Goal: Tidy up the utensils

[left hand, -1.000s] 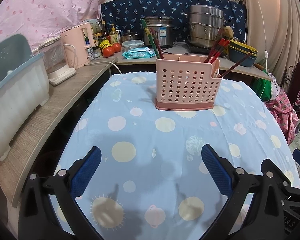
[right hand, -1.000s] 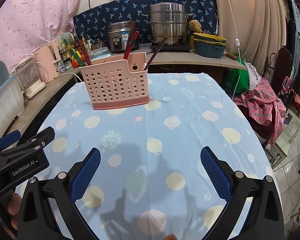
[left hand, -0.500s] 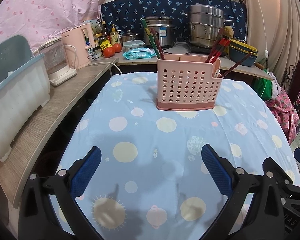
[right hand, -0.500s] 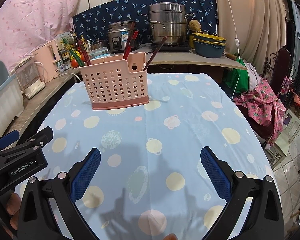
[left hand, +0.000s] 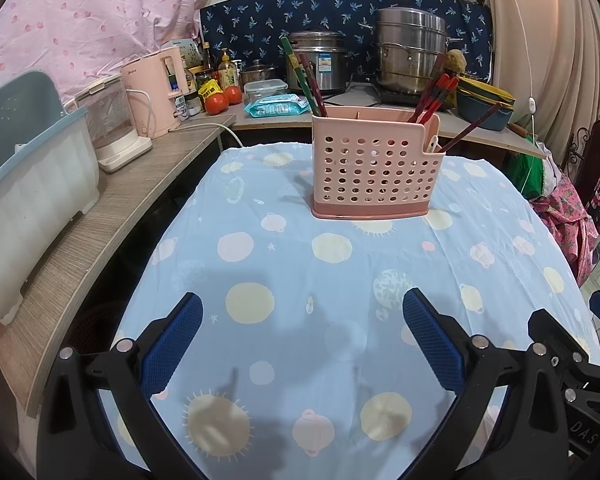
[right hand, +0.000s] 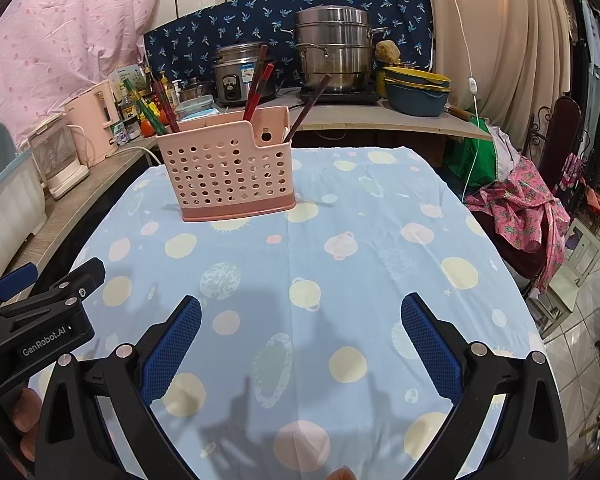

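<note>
Light-blue planet-print cloth (left hand: 300, 272) is covering the table in front of you, with a cluttered kitchen counter (left hand: 100, 216) running along the left and back. You are holding the left gripper (left hand: 302, 336) low over the near part of the cloth, its blue-padded fingers (left hand: 172, 344) spread wide and gripping nothing. You are holding the right gripper (right hand: 300, 336) just beside it, likewise spread apart and empty. Well ahead of both, the pink perforated utensil caddy (left hand: 374, 168) is standing upright on the cloth toward the far edge. Green and dark red chopsticks (left hand: 304, 76) are leaning out of its left end, and red chopsticks (left hand: 434, 94) are poking from its right end.
</note>
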